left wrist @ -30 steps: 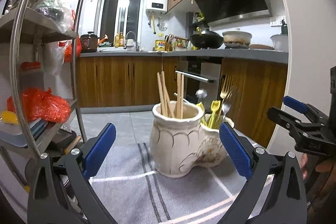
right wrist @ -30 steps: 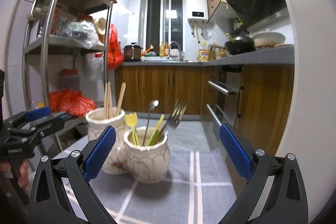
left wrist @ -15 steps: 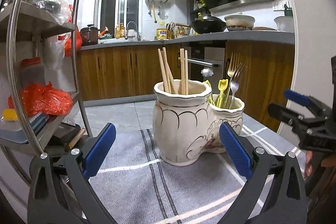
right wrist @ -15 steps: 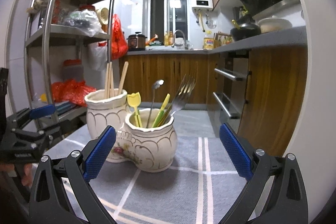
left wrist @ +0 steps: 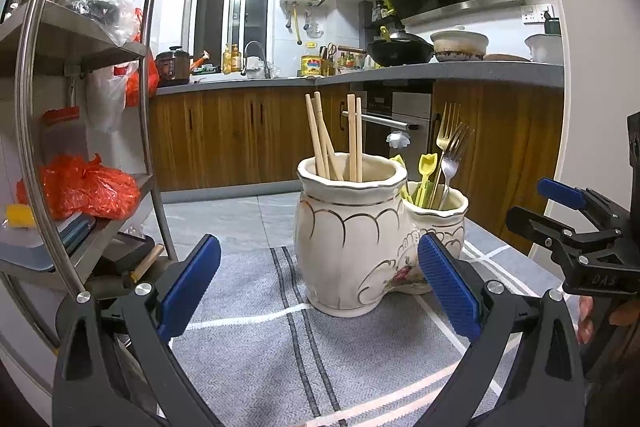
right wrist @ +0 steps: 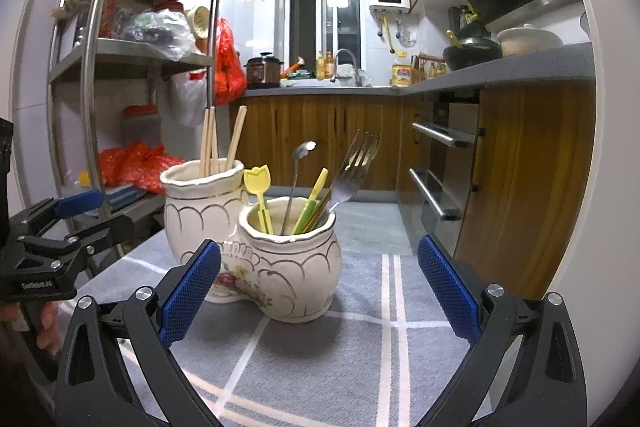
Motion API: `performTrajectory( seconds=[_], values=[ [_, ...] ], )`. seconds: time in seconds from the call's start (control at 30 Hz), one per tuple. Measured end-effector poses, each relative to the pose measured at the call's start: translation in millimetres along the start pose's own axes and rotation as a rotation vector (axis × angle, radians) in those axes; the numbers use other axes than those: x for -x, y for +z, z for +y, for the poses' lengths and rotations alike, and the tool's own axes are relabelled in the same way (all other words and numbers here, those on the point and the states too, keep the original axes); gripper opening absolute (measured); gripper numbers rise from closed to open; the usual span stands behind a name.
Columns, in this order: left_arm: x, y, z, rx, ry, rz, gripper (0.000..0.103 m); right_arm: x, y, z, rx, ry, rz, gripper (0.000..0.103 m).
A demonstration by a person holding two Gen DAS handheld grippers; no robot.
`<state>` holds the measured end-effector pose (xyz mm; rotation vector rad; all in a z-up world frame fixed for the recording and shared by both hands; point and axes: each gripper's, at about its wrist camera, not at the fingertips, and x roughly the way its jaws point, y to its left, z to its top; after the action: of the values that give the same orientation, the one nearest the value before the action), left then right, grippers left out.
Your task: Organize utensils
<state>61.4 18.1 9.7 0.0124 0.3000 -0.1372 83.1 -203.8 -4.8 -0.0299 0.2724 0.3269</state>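
A cream twin-pot ceramic holder [left wrist: 352, 239] [right wrist: 288, 259] stands on a grey striped cloth [left wrist: 256, 347] [right wrist: 360, 367]. Its taller pot holds wooden chopsticks [left wrist: 332, 139] [right wrist: 212, 143]. The lower pot holds forks [left wrist: 450, 151] [right wrist: 354, 163], a metal spoon [right wrist: 298, 167] and yellow-green plastic picks [right wrist: 260, 193]. My left gripper [left wrist: 320, 287] is open and empty, close in front of the holder. My right gripper [right wrist: 320, 287] is open and empty too, just short of the lower pot. Each gripper shows at the edge of the other's view, the right [left wrist: 576, 227] and the left [right wrist: 56, 227].
A metal shelf rack [left wrist: 80, 131] [right wrist: 96, 79] with red bags stands left of the table. Wooden kitchen cabinets [left wrist: 224, 139], an oven [right wrist: 440, 171] and a counter with pots lie behind. A person's fingers [left wrist: 586, 319] hold the right gripper's handle.
Both grippers have dropped lower and drawn a little closer to the holder, which now looms larger and higher in both views. Their jaws stayed open.
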Motion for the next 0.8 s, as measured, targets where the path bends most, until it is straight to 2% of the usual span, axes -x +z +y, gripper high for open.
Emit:
performTrajectory(
  seconds=[0.8],
  values=[
    [-0.2, -0.3, 0.0, -0.002, 0.006, 0.002, 0.097, 0.2, 0.3, -0.1, 0.001, 0.0, 0.002, 0.098]
  ],
)
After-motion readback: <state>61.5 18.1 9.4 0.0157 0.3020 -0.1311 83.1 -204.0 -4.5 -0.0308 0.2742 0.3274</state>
